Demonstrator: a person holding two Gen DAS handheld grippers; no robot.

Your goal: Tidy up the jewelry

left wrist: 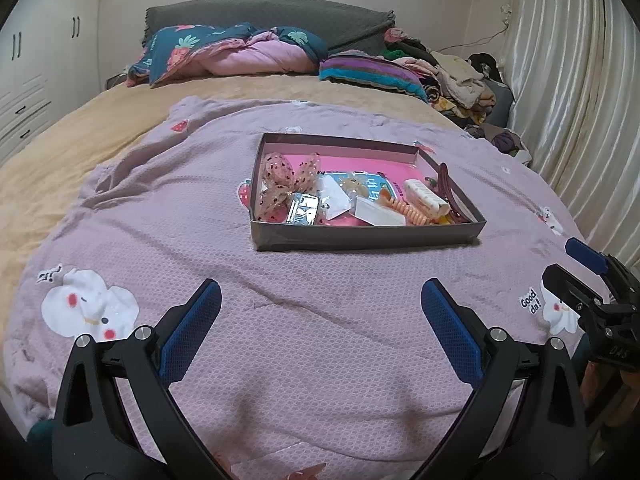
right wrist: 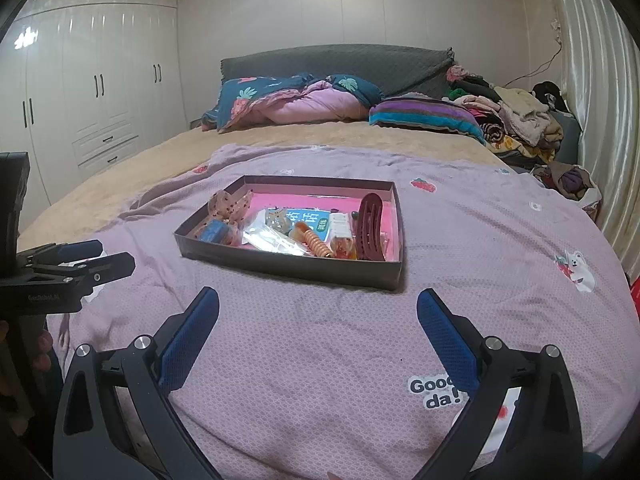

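Note:
A shallow dark box (left wrist: 360,238) with a pink inside lies on the mauve quilt (left wrist: 300,340); it also shows in the right wrist view (right wrist: 288,270). It holds a dotted tulle bow (left wrist: 280,184), a silver packet (left wrist: 304,210), clear bags, an orange spiral tie (left wrist: 408,210) and a dark red claw clip (right wrist: 370,228). My left gripper (left wrist: 320,300) is open and empty, short of the box. My right gripper (right wrist: 318,306) is open and empty, near the box's front edge; it shows at the right in the left wrist view (left wrist: 576,260).
Pillows and a folded duvet (left wrist: 240,52) lie at the headboard. A pile of clothes (left wrist: 460,76) sits at the far right by the curtain (left wrist: 568,80). White wardrobes (right wrist: 92,92) stand on the left.

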